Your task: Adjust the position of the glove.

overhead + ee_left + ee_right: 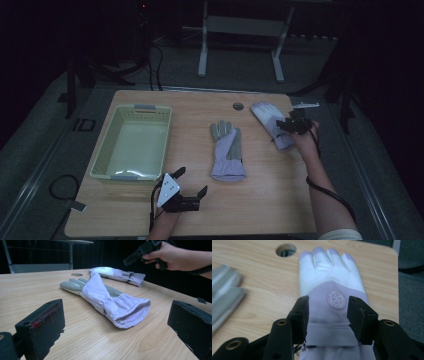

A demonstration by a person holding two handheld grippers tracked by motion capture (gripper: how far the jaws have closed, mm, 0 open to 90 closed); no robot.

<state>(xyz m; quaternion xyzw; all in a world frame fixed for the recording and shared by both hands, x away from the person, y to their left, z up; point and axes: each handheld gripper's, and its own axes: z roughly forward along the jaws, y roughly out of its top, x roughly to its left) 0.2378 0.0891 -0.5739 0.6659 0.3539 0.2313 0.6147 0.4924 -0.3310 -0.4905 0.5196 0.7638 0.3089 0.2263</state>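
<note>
While both hand-held grippers gape, pale basket [134,142] with nothing inside, gloves [227,150] on table [260,200].

High view: a fixed camera above the table's [260,200] near edge, facing forward and down, taking in the whole tabletop from some height. Left gripper view: low over the wood at about 6 o'clock, facing toward 1 o'clock, close to the near glove [110,298]. Right gripper view: very close above the far glove [332,287] near 2 o'clock, tilted steeply down. Both gripper views share the two gloves and the cable hole [286,250]; the high view contains all of these.
</note>
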